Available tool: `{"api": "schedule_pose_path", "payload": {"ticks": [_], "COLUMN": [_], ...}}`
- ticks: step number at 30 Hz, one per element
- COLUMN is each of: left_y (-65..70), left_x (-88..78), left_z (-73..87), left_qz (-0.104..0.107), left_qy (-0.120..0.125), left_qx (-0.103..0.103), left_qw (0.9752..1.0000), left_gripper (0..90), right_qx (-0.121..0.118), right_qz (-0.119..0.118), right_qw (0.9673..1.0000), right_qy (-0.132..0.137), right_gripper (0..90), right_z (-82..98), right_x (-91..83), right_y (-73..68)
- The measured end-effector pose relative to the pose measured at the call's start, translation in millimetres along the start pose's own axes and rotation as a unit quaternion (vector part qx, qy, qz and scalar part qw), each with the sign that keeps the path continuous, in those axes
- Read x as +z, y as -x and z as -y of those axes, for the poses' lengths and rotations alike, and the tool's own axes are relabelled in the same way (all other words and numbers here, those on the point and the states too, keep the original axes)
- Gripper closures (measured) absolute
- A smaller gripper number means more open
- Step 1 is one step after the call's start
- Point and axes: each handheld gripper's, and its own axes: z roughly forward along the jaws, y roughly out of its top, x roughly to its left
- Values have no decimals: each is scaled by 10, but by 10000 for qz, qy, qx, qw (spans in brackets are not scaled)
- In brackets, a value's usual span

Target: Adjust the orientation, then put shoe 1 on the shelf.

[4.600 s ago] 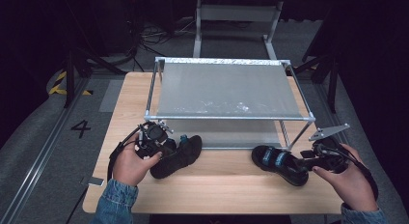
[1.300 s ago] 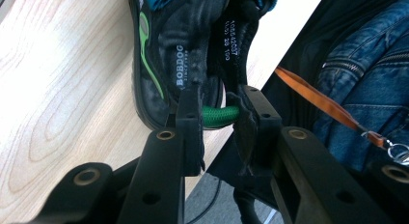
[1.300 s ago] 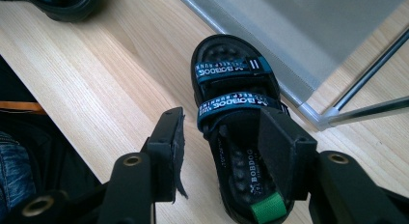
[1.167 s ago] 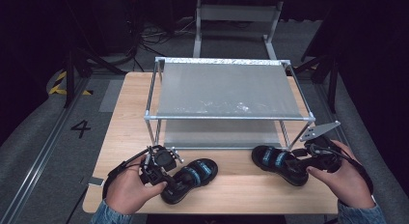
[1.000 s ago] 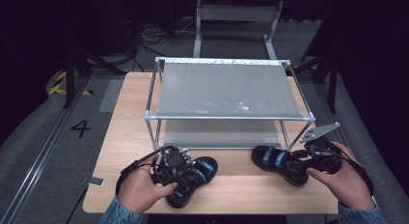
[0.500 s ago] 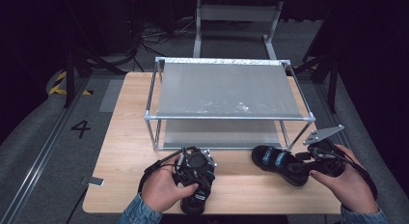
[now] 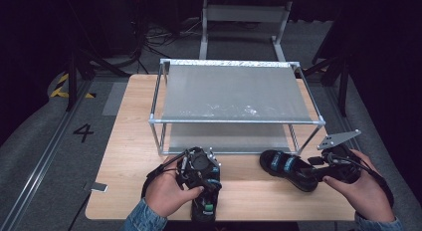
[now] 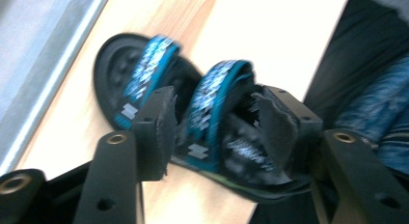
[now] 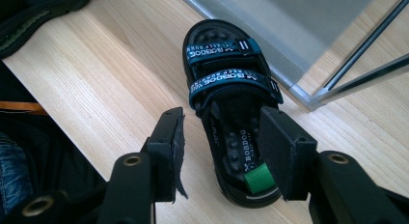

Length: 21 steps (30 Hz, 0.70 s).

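Left hand-held gripper (image 8: 212, 132), jaws just opened, straddles a black sandal (image 8: 212, 122) with blue-patterned straps.

Left hand (image 7: 166, 193) low at near table edge, left gripper (image 8: 212, 132) jaws just opening — pads standing apart, right hand (image 7: 361, 186) level, right gripper (image 9: 219, 151) jaws spread wide.

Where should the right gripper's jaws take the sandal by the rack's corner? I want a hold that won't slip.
Grip the right sandal across its heel end, coming from behind, as the right gripper already points. It lies flat, sole down, toe toward the rack; the sole's side walls there are bare, the straps sit farther forward.
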Motion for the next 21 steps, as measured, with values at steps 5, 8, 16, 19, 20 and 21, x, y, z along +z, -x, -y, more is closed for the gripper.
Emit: {"api": "schedule_pose_path", "payload": {"ticks": [5,8,16,19,20,21], "left_y": [-52,-75,-93,-112,-116,-121], "left_x": [188,276,276,254,246,241], "left_z": [-7,-21,-26,-32,-34,-37], "left_qz": [-9,-5,104,45,13,-20], "left_qy": [-407,-549,-372,-322,-314,-298], "left_qx": [84,105,-47,-62,-71,-72], "left_qw": [9991,9984,9992,9995,9995,9995], "left_gripper": [447,483,700,702,703,703], "right_qx": [15,34,11,44,57,57], "right_qz": [15,37,-1,22,13,25], "right_qw": [10000,10000,10000,10000,10000,10000], "right_qy": [18,21,1,1,13,35], "right_gripper": [526,525,524,524,524,524], "right_z": [32,50,51,61,62,61], "right_x": [-23,-34,-14,-16,-24,-30], "right_y": [-6,-6,-4,10,13,21]}}
